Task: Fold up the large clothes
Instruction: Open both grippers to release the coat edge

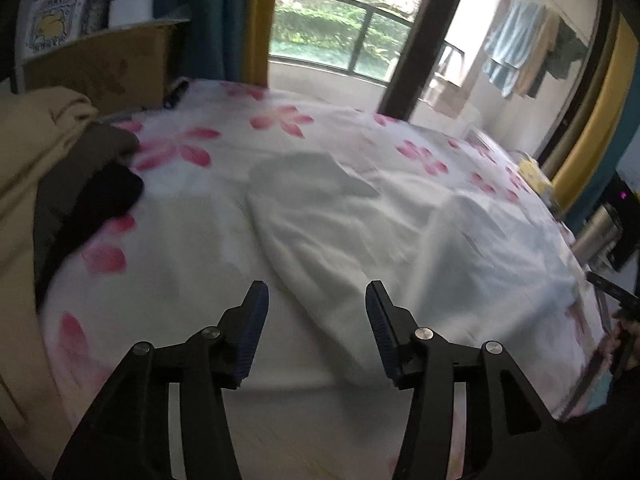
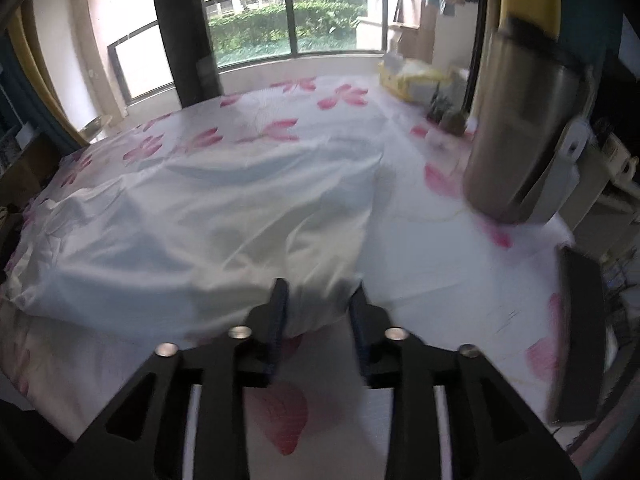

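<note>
- Your left claw [image 1: 317,294] stands with its jaws apart and nothing between them; the blue-ribbed pads hang just above the near end of the white garment [image 1: 320,232].
- Your right claw [image 2: 318,294] is also parted. A bunched fold of the same white garment [image 2: 192,216] sits in the gap between the fingers, but the pads do not press on it.
- The garment lies rumpled across the middle of the bed [image 1: 180,248], on the white sheet with pink flowers, its near hem close to the bed's near edge.
- Along the bed's left edge, in the left wrist view, a heap of clothes [image 1: 60,184] in tan, olive and black is piled up.
- At the bed's right edge, in the right wrist view, a steel flask [image 2: 516,120] stands close to the camera, blurred, with a flat black object [image 2: 580,340] nearer the near right corner.
- At the far right corner lies a yellow and white bundle [image 2: 416,80].
- Beyond the far edge, a balcony railing [image 2: 292,20] fronts green bushes.
</note>
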Demonstrator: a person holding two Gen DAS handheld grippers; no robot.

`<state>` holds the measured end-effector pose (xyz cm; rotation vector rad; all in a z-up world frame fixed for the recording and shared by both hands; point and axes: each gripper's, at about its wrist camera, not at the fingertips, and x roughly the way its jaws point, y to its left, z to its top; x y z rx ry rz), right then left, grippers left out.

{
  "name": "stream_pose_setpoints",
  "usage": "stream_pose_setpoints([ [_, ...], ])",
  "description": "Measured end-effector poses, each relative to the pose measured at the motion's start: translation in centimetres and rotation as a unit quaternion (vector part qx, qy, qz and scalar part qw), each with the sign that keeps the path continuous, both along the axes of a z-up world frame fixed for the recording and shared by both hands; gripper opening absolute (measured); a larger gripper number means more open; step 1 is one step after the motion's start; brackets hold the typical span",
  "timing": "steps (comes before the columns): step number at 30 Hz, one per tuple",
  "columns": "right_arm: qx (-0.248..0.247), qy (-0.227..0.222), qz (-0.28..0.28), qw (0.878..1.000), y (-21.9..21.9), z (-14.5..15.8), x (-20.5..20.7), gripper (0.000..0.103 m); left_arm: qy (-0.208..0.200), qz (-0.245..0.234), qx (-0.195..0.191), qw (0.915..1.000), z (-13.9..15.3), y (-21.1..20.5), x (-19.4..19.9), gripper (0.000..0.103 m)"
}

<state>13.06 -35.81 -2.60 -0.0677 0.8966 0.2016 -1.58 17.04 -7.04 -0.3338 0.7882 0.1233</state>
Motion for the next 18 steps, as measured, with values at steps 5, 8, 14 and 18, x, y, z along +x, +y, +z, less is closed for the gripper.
stream_pose_setpoints([
  [5,0.005,-0.025,-0.029,0.999,-0.5,1.6,1.0,0.058,-0.003,-0.011,0.011,0.9999,0.6,1.6,3.9,0.053],
  [8,0.01,-0.028,-0.035,0.999,-0.4,1.8,1.7,0.058,0.018,-0.026,0.047,0.9984,0.2,1.5,6.9,0.053],
  [14,0.017,-0.022,-0.006,1.0,2.2,1.2,3.6,0.058,0.068,-0.036,0.096,0.9923,-1.8,1.8,12.0,0.053],
  [18,0.015,-0.016,0.011,1.0,3.7,0.9,4.9,0.058,0.088,-0.013,0.105,0.9905,-2.6,3.0,13.8,0.053],
])
